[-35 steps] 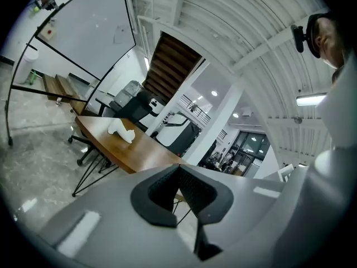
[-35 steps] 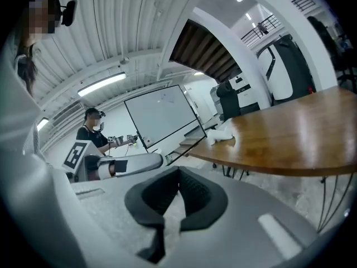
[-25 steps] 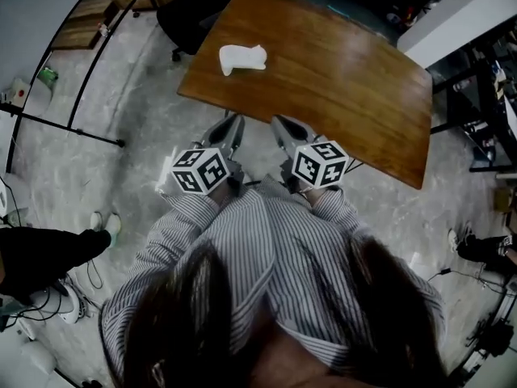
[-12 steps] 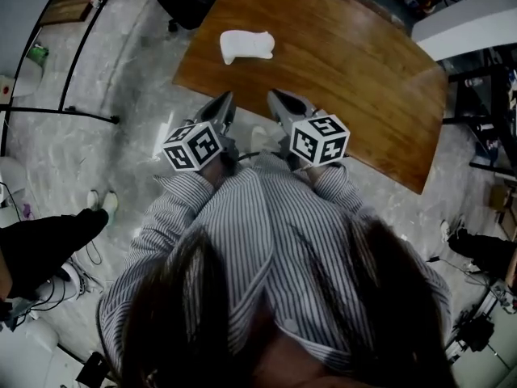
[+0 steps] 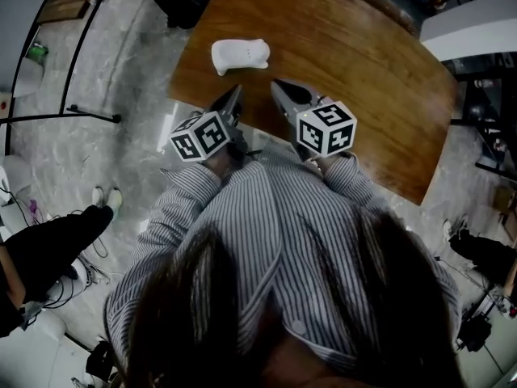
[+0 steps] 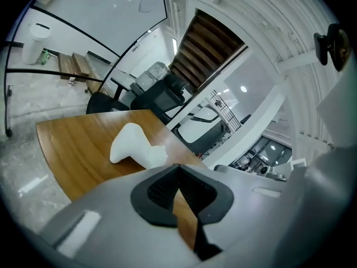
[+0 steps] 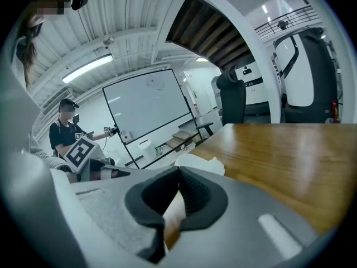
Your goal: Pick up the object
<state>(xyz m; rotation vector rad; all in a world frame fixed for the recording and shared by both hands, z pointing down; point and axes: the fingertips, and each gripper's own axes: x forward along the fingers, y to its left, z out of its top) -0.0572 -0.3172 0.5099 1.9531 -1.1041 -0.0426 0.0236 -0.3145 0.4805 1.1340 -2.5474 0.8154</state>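
Seen from above, the person holds the left gripper (image 5: 236,95) and the right gripper (image 5: 280,87) side by side ahead of the chest, tips pointing forward; both pairs of jaws are pressed together, gripping nothing; striped sleeves (image 5: 174,208) cover both bent arms.

White on brown
White object (image 5: 239,55), brown grained table (image 5: 363,63), grey-and-white striped shirt (image 5: 266,233) (thin stripes), marbled grey floor (image 5: 121,160).
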